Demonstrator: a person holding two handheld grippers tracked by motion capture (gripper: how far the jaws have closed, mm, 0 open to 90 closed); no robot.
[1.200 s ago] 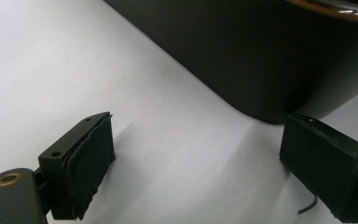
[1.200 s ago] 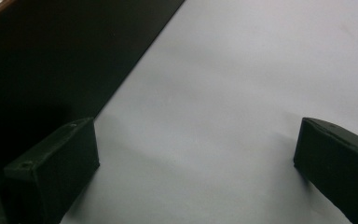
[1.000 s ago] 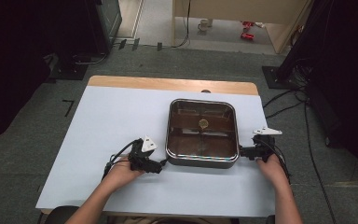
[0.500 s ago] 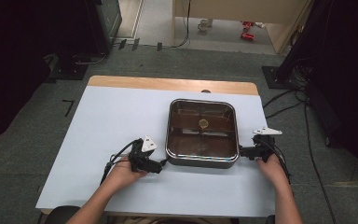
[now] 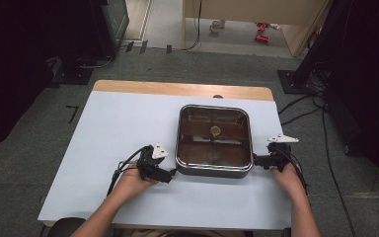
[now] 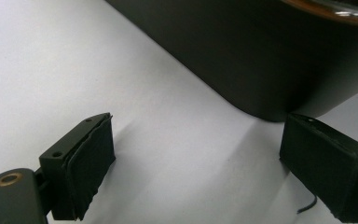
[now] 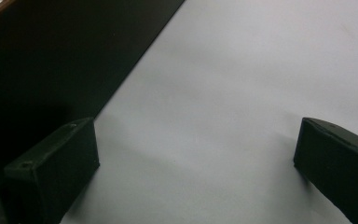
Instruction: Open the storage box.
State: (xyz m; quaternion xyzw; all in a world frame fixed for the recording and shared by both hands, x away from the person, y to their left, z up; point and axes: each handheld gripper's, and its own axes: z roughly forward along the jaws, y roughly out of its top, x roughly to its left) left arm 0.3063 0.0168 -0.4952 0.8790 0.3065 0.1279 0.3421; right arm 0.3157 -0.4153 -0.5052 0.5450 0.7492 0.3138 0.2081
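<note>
A person seated at a white table (image 5: 113,128) holds a two-jaw gripper in each hand on either side of a square, dark-walled pan (image 5: 214,140) with a shiny rim, which sits right of the table's middle. The left gripper (image 5: 170,174) lies low at the pan's near left corner, its jaws spread wide with bare table between them; in the left gripper view the pan's rounded corner (image 6: 270,70) stands just beyond the gap, close to one jaw. The right gripper (image 5: 257,160) rests by the pan's right wall near the front corner, jaws likewise wide apart and holding nothing (the right gripper view shows the dark wall (image 7: 51,60) just beside one jaw). A small round object (image 5: 215,131) lies inside the pan, too small to identify. Grey carpet (image 5: 39,163) surrounds the table.
</note>
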